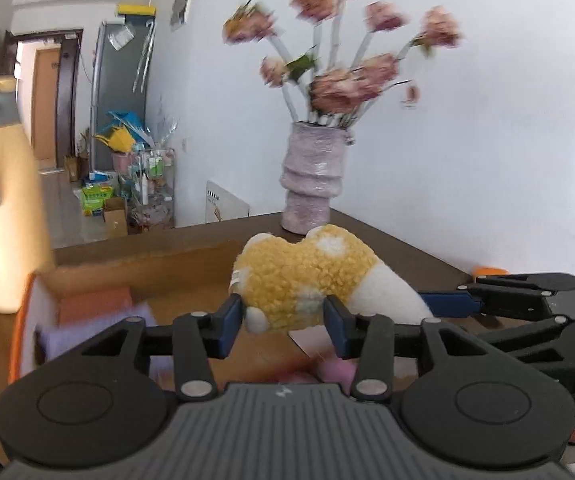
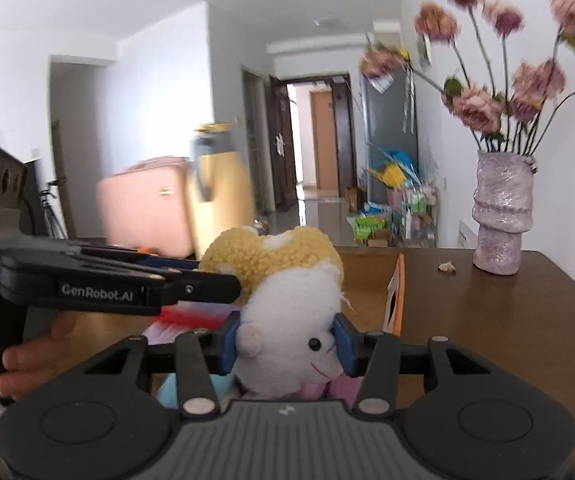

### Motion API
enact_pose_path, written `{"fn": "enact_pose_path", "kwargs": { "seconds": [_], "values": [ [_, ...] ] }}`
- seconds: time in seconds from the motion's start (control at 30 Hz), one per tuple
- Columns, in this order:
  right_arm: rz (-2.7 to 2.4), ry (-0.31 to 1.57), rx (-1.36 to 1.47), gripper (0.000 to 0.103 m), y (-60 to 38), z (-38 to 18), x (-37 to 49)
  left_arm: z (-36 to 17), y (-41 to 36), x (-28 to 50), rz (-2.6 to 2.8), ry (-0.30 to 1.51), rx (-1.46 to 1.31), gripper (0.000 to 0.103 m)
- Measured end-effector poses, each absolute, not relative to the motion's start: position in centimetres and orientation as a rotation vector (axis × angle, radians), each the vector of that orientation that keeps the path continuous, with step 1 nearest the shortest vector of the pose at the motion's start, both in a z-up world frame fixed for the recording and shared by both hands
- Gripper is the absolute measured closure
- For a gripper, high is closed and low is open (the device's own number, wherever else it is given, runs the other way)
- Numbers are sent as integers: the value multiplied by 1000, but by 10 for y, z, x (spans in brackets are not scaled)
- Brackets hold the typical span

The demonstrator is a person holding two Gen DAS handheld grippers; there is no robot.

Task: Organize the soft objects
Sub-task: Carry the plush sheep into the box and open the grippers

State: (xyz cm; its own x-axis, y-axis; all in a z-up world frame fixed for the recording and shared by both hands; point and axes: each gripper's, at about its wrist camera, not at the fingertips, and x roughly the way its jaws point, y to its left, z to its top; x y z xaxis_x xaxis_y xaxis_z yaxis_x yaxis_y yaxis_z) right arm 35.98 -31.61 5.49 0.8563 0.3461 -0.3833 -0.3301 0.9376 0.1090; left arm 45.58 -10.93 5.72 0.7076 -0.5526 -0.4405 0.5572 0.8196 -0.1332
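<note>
plush toy above box, vase behind

The plush sheep has a curly mustard-yellow fleece with white patches, and a white face with a black eye, a thin pink stitched mouth and a pale pink ear. Both tongs, left and right, are black with blue pads and grey ribbed bodies. The surface is dark brown wood. The cardboard box is tan inside with an orange and white outer face; pink, lilac and orange soft things lie in it. On the far right the vase is mottled lilac-pink, its flowers dusty pink on dark stems. The bottle on the left is cream with a grey strap.
</note>
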Motion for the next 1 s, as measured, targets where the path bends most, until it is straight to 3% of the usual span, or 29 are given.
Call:
{"fn": "enact_pose_path", "kwargs": {
  "seconds": [0.1, 0.3, 0.43, 0.67, 0.83, 0.97, 1.0],
  "values": [
    [337, 520, 37, 56, -317, 53, 450, 41, -119, 546, -583, 651, -47, 58],
    [261, 715, 1, 56, -306, 34, 585, 14, -156, 643, -506, 754, 68, 62],
    [171, 811, -104, 56, -288, 8, 616, -13, -165, 665, -488, 805, 87, 53],
    [136, 836, -192, 51, -272, -11, 615, 0, -156, 647, -467, 770, 106, 48],
    [132, 757, -143, 37, -289, 30, 589, 45, -121, 609, -419, 701, 91, 39],
    [123, 701, -123, 35, -312, 74, 552, 89, -87, 561, -353, 618, 101, 36],
    [111, 684, -130, 34, -317, 86, 540, 101, -77, 545, -331, 586, 107, 29]
  ]
}}
